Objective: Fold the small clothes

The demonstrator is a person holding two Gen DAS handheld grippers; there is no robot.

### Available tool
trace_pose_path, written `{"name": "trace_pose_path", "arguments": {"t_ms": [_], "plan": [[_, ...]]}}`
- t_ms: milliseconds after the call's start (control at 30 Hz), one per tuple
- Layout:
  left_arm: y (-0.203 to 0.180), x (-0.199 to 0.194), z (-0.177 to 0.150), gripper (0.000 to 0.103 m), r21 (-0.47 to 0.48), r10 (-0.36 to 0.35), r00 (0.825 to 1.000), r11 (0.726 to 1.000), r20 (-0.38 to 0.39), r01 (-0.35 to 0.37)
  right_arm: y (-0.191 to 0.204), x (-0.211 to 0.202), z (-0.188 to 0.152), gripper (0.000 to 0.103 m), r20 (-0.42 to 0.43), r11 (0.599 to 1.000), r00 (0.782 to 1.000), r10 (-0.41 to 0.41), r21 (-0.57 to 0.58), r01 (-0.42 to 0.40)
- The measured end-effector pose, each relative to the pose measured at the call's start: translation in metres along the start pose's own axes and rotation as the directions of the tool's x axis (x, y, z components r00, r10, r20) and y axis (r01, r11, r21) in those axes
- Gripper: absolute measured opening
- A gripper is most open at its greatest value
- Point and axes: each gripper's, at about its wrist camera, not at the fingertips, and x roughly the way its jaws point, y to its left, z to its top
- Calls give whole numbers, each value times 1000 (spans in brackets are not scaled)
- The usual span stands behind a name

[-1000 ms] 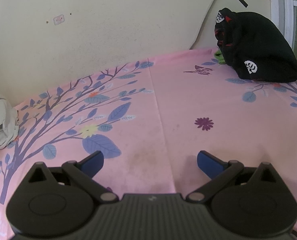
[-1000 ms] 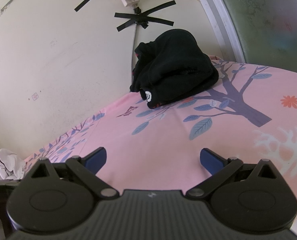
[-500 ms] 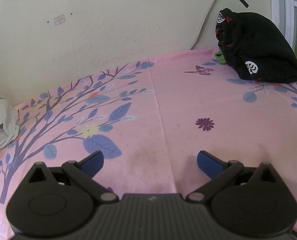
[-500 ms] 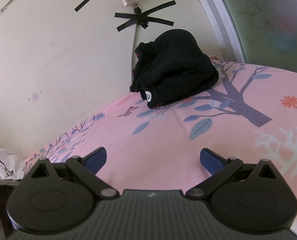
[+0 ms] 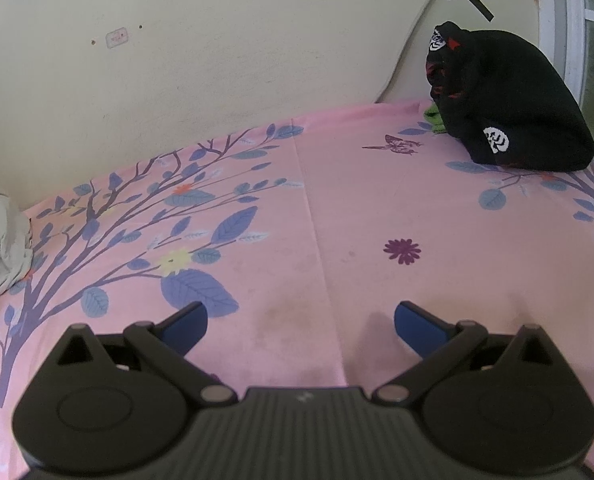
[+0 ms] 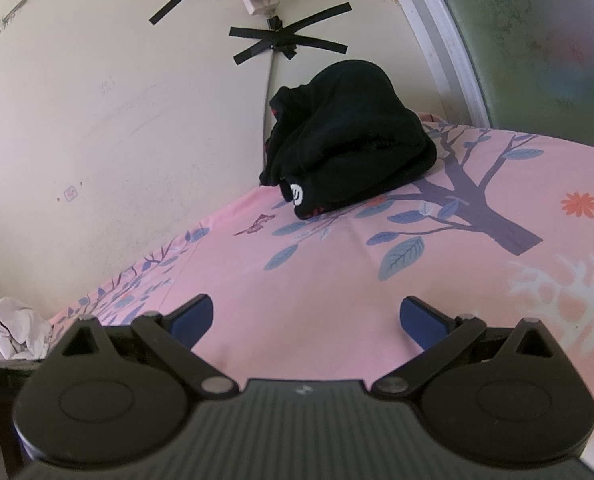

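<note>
1. While nothing is yet held, the black garment bundle [image 6: 349, 140] sits heaped at the far right of the pink floral bedsheet [image 6: 329, 280], against the wall beside the window frame [image 6: 437, 40]; a white round logo shows on its near edge, and red print at its far side.
2. A second piece, a crumpled white cloth [image 5: 1, 240], lies at the far left edge of the sheet, well apart from the black bundle.
3. Left gripper [image 5: 301, 320]: its blue fingers stand wide apart over bare sheet, clamped on nothing.
4. Right gripper [image 6: 307, 318]: likewise spread apart and empty, aimed toward the black bundle, which lies well ahead of it.
5. Judged from this, the step in hand is the fetch: no garment is laid out in the middle to fold.
6. The next move likely calls for reaching the right gripper to the bundle's near edge, pinching one layer only, and drawing it to the open middle.
7. A green scrap [image 5: 433, 118] peeks from the bundle's left side, so more than one item may come along.
</note>
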Motion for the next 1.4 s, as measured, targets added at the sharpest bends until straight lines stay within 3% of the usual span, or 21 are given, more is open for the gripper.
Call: {"name": "trace_pose_path", "arguments": {"t_ms": [1400], "plan": [[1,2,0,103,-7,7,1000,1000,-11,-7,0,-1,0,97,4,1000,1000,-1,-4,1]]}}
